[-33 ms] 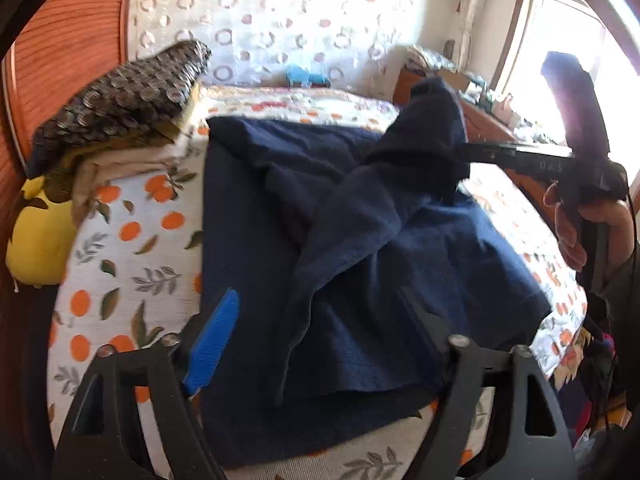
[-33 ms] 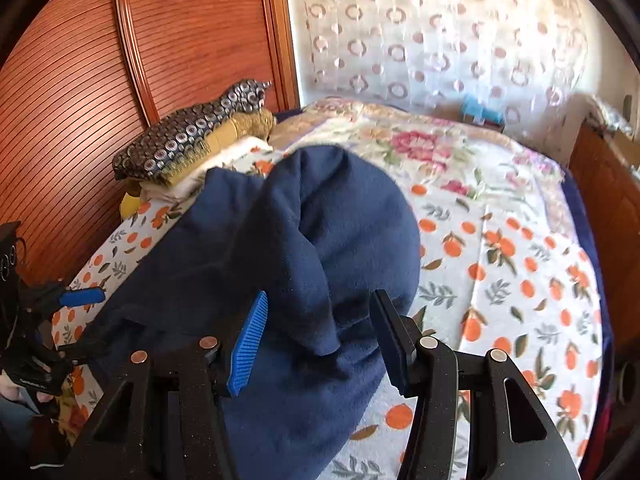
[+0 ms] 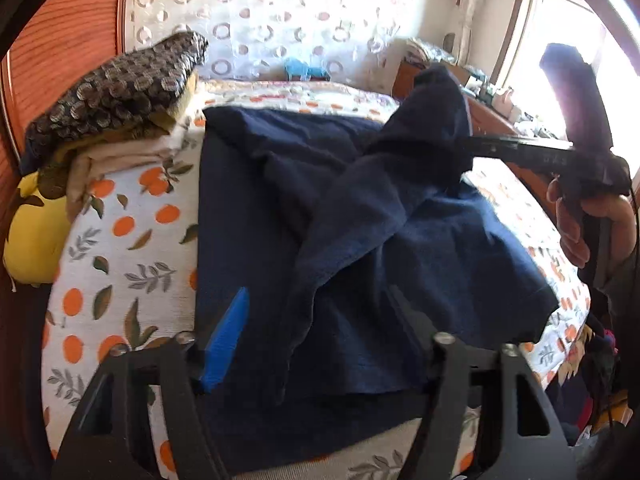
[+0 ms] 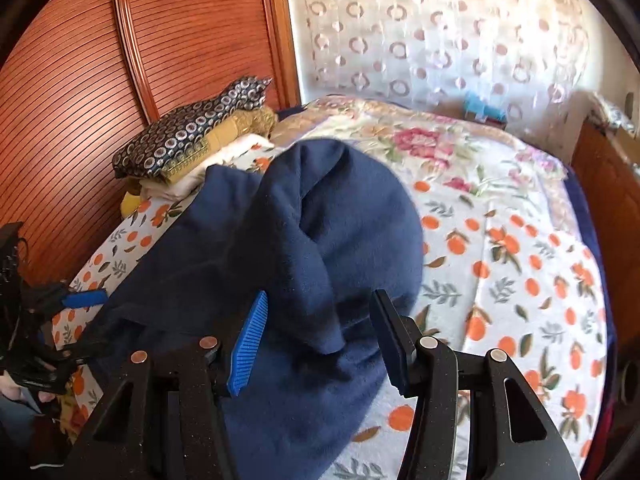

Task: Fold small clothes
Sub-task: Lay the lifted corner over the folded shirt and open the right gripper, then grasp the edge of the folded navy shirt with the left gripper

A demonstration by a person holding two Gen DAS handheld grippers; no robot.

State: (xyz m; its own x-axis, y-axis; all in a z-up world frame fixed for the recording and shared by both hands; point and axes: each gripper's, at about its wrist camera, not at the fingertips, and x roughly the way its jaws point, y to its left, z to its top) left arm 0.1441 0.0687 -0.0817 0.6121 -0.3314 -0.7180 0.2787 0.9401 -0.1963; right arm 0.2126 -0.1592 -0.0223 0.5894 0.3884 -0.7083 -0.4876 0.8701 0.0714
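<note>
Left gripper [image 3: 320,340]: jaws closing over the navy cloth [image 3: 360,240], pads not pressing yet.
Right gripper [image 4: 320,344]: standing open, cloth fold drooping between.

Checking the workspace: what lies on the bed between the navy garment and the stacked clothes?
Only bare orange-print bedspread separates the navy garment from the stacked clothes, seen in the left wrist view.

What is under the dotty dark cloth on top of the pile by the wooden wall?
Under the dotted dark cloth lie a mustard-yellow piece and a folded cream one. Something bright yellow peeks out lower down. Whatever is deeper in the pile is covered.
</note>
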